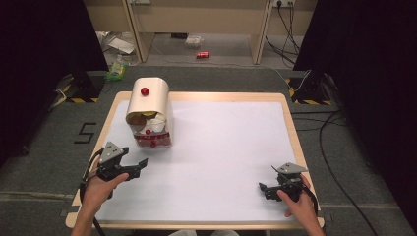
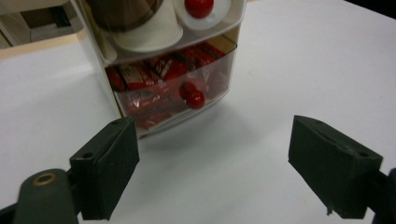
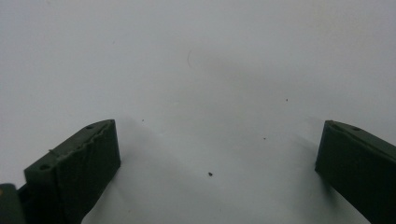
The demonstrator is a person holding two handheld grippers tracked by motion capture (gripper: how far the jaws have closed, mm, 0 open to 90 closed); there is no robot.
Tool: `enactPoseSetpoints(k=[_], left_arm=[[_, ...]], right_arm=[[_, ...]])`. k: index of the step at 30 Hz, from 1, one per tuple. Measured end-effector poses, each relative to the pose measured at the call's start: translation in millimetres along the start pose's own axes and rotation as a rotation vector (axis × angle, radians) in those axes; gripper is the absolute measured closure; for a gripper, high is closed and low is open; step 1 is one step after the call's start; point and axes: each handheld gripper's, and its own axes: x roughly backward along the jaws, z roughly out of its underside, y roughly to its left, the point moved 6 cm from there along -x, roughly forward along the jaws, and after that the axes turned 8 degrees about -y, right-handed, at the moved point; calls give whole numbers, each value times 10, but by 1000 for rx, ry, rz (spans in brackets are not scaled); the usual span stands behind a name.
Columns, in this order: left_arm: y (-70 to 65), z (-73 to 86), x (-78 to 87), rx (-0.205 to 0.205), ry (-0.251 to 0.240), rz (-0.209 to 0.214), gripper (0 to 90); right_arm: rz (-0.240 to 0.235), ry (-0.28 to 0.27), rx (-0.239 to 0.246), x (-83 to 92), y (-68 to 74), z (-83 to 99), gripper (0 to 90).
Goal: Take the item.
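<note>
A small cabinet with a cream roll-top lid and a red knob stands at the table's back left. Its upper shelf holds white cups. Below is a clear drawer full of red packets, with a red knob on its front. My left gripper is open just in front of the drawer, a short way off, with nothing between its jaws. At the front right my right gripper is held open over bare white table.
The white table top has a wooden rim. Grey carpet surrounds it, with cables on the floor at the right. Black curtains hang on both sides. A red can lies on the floor far behind.
</note>
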Motion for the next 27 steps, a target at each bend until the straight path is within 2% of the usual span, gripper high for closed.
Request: enactPoseSetpoints(k=[3, 8, 12, 16, 27], left_arm=[[-31, -134, 9, -9, -24, 15, 159], [-58, -265, 15, -25, -46, 21, 160], [-86, -406, 12, -56, -68, 27, 160], [-105, -529, -16, -55, -96, 31, 161], [-161, -694, -166, -88, -101, 42, 168]], right_arm=[[0, 0, -1, 0, 2, 0, 2], [0, 1, -1, 0, 0, 0, 2], [2, 1, -6, 2, 5, 1, 2], [0, 1, -1, 0, 0, 0, 2], [0, 1, 0, 0, 0, 0, 2]])
